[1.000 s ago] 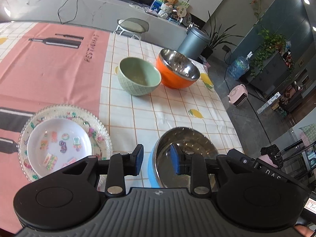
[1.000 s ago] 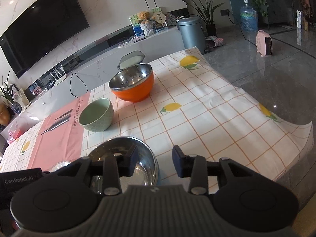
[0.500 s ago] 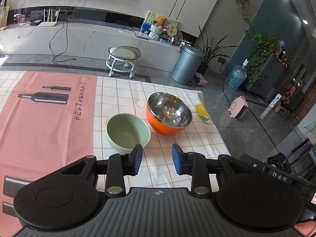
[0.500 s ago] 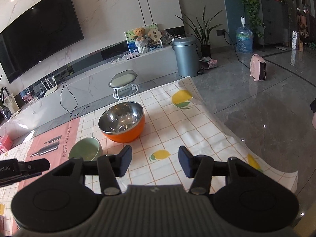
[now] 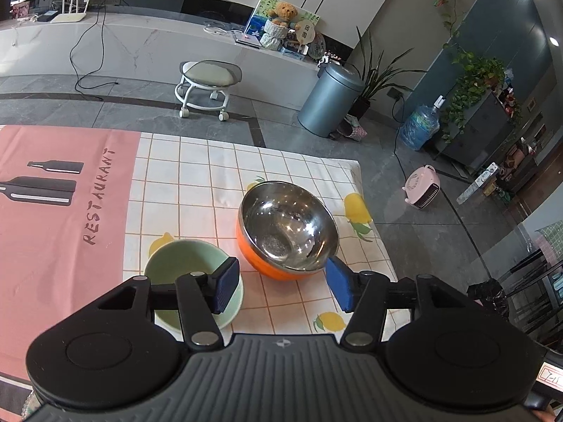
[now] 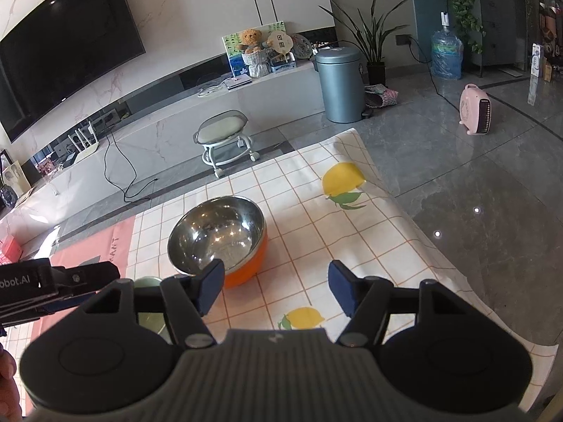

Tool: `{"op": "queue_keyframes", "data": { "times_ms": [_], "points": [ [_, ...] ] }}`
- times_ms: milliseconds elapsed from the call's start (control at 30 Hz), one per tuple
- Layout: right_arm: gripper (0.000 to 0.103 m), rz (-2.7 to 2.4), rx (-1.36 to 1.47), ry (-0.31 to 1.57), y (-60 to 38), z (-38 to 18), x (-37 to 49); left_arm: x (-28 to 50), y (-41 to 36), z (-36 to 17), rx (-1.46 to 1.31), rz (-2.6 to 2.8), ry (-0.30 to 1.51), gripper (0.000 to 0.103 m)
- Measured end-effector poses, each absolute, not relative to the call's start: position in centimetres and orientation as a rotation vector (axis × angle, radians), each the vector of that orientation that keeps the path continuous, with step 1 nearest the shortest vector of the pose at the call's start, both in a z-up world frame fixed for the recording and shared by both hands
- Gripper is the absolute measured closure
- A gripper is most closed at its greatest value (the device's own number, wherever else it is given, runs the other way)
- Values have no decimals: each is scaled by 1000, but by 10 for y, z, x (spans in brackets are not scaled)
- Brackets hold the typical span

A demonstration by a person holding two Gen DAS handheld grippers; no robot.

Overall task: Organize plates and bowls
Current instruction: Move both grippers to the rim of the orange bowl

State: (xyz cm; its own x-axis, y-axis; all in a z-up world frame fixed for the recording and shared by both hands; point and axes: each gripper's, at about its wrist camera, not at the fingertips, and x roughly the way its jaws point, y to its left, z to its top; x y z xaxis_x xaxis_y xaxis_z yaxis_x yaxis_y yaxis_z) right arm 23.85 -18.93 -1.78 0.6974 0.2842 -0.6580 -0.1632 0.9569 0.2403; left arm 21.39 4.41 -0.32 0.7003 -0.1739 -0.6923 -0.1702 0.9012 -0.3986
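Both the left gripper [image 5: 283,286] and right gripper [image 6: 276,286] have just been opening (nothing between), blue bowl gone from view.

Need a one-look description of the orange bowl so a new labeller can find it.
Start at the checked lemon-print cloth on the table, right of the pink mat. Two bowls sit there; the orange bowl is the bigger, right-hand one, steel-lined, unlike the plain green bowl.

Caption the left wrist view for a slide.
Open left gripper hovers empty before orange-sided steel bowl and green bowl on checked tablecloth.
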Motion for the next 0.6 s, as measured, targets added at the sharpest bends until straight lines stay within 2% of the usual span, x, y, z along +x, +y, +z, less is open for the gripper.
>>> {"op": "queue_keyframes", "data": {
  "times_ms": [333,533,600],
  "points": [
    [39,242,215,860,-163,-55,298,270,51,-36,-433,58,887,39],
    [46,222,259,925,-150,-79,324,289,53,-56,-453,97,923,42],
    [54,221,276,940,-147,-85,329,295,52,-64,-453,102,935,48]
  ]
}}
